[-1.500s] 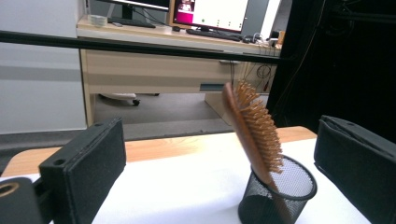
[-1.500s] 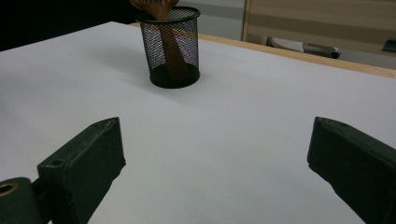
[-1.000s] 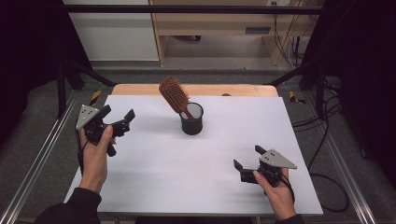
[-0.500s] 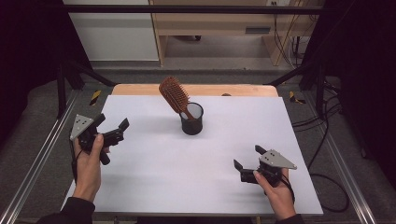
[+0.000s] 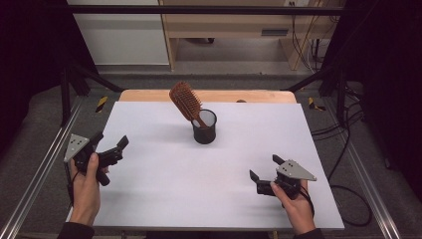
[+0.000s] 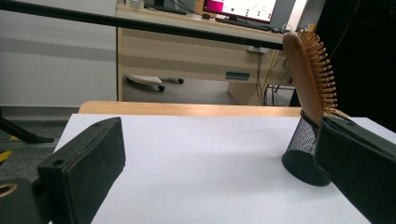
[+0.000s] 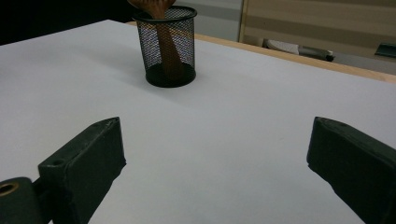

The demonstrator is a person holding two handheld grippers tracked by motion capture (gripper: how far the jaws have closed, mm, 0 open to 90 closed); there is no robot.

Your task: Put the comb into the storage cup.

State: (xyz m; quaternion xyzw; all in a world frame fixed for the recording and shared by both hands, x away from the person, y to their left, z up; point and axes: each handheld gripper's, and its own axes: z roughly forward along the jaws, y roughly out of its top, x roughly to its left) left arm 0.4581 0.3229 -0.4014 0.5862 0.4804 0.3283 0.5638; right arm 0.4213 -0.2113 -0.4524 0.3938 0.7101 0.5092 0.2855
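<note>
Hairbrush (image 5: 185,101) stands handle-down in the mesh cup (image 5: 204,127) at the table's (image 5: 164,194) far middle in the high view, well apart from both grippers. Left gripper (image 5: 110,149) hovers at the left edge, right gripper (image 5: 263,173) near the front right, both spread and empty. Left gripper view puts the cup (image 6: 299,154) partly behind its right jaw, brush (image 6: 310,74) leaning above. Right gripper view shows the cup (image 7: 169,44) far ahead, beyond its parted jaws.

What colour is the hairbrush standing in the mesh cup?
Reddish-brown wood; the hairbrush shows best in the left gripper view.
</note>
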